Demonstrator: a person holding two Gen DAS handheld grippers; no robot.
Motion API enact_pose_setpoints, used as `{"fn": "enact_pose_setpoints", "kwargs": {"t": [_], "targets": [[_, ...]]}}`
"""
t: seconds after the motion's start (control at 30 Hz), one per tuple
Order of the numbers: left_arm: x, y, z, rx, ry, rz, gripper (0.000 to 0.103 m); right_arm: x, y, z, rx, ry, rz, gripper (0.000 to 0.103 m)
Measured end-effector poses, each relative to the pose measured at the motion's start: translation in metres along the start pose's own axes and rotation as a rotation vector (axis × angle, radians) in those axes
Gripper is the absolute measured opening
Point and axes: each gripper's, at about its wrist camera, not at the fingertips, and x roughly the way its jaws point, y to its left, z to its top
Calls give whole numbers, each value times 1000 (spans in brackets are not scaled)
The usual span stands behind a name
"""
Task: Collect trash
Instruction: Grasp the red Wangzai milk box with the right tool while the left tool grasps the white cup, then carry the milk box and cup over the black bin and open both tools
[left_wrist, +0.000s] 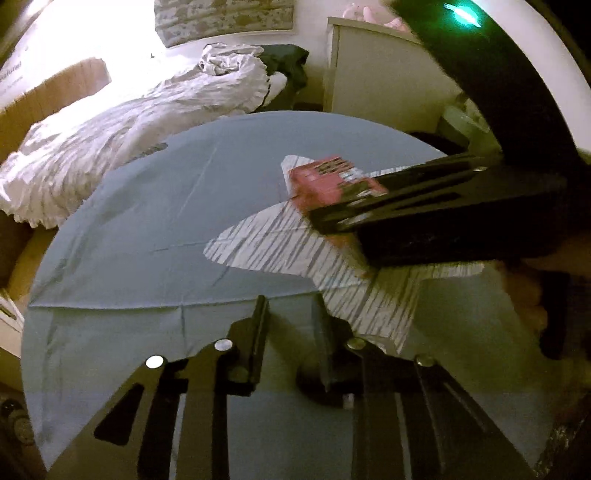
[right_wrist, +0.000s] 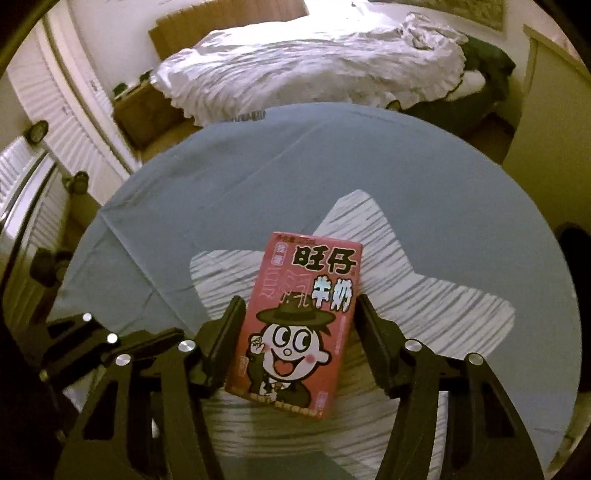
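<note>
A pink milk carton (right_wrist: 295, 325) with a cartoon face sits upright between the fingers of my right gripper (right_wrist: 299, 325), which is shut on its sides. In the left wrist view the same carton (left_wrist: 317, 184) appears blurred at the tips of the right gripper (left_wrist: 332, 199), over a white striped sheet (left_wrist: 266, 243) that lies flat on the round blue-covered table (left_wrist: 147, 221). My left gripper (left_wrist: 291, 321) points down at the table's near side with its jaws narrow. The sheet's corner reaches its right fingertip (left_wrist: 325, 317). Whether the sheet is pinched does not show.
An unmade bed with white bedding (right_wrist: 295, 62) stands beyond the table (right_wrist: 258, 166). A white cabinet (left_wrist: 373, 77) is at the back right, and cardboard (left_wrist: 55, 96) leans at the back left. Radiators and small dark items (right_wrist: 77, 181) line the left wall.
</note>
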Motion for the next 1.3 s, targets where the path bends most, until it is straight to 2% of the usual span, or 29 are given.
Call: {"fn": "enact_pose_setpoints", "kwargs": {"t": [0.07,0.17,0.2,0.23,0.27,0.3,0.47,0.53,0.57,0.73,0.93,1.03,1.13,1.3], "targets": [[-6,7,-3,-30,-10,-40,24,-11,-16,-7,22,-45,51,56],[-18,17,-10,-82,-30,-105,31,-33,-51,-20,90,-107,129,56],[-19,18,-12,-96,-18,-123,48,-40,-63,-26,110,-123,147,56],[-21,17,-14,-107,-6,-129,71,-45,-73,-31,131,-137,159,56],[-23,13,-18,-108,-3,-118,79,-51,-84,-38,160,-149,169,56],[-25,10,-20,-97,-8,-112,83,-56,-93,-43,185,-157,178,56],[-12,-17,-20,-2,27,-98,80,-65,-110,-61,241,-176,211,56],[-7,-28,-17,65,34,-24,59,-64,-113,-65,244,-177,218,56],[-6,-31,-16,86,36,5,54,-64,-114,-68,248,-178,222,56],[-7,-26,-19,66,31,26,54,-65,-126,-79,280,-200,237,56],[-16,-24,6,-3,-16,-72,54,-80,-154,-79,316,-277,241,56],[-24,-39,42,0,-91,-131,54,-96,-191,-76,372,-352,194,56],[-23,-63,88,9,-156,-215,54,-118,-245,-76,470,-448,133,56],[2,-120,168,29,-240,-400,54,-144,-334,-86,654,-568,3,56]]}}
